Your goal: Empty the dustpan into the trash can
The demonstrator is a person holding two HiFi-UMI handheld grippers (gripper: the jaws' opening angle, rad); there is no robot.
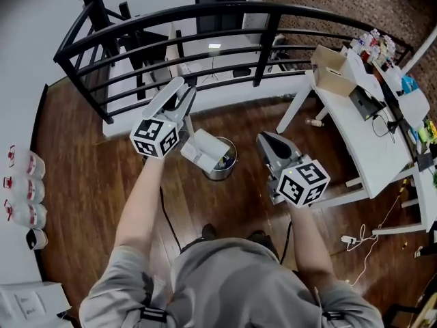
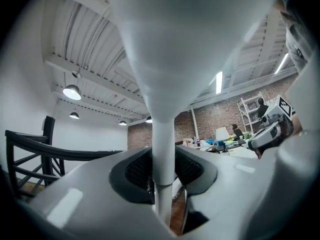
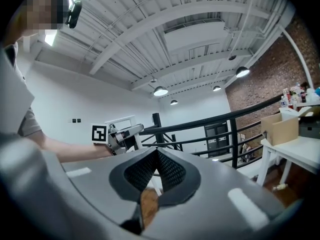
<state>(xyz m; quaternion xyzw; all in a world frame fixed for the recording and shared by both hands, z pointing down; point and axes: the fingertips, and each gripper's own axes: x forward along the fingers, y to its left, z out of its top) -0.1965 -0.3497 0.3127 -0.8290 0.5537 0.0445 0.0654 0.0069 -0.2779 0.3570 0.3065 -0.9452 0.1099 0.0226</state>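
White dustpan [image 1: 204, 148] above round metal trash can [image 1: 222, 175]

Left gripper [image 2: 164, 173] with jaws closed on the slim handle [image 2: 164, 146] of the white dustpan [image 2: 192, 44] — pan flaring wide overhead, black railing [image 2: 50, 151] at left, pendant lamps [image 2: 72, 92] under a beamed ceiling [image 2: 75, 29], brick wall [image 2: 215, 118] behind, right gripper [image 2: 272, 128] at right.

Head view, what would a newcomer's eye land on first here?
First the white dustpan, its handle clamped in the left tool, hanging over the metal trash can on the wooden floor in the middle. Next comes the right tool beside it, jaws together with nothing in them. The curved black railing runs across the top.
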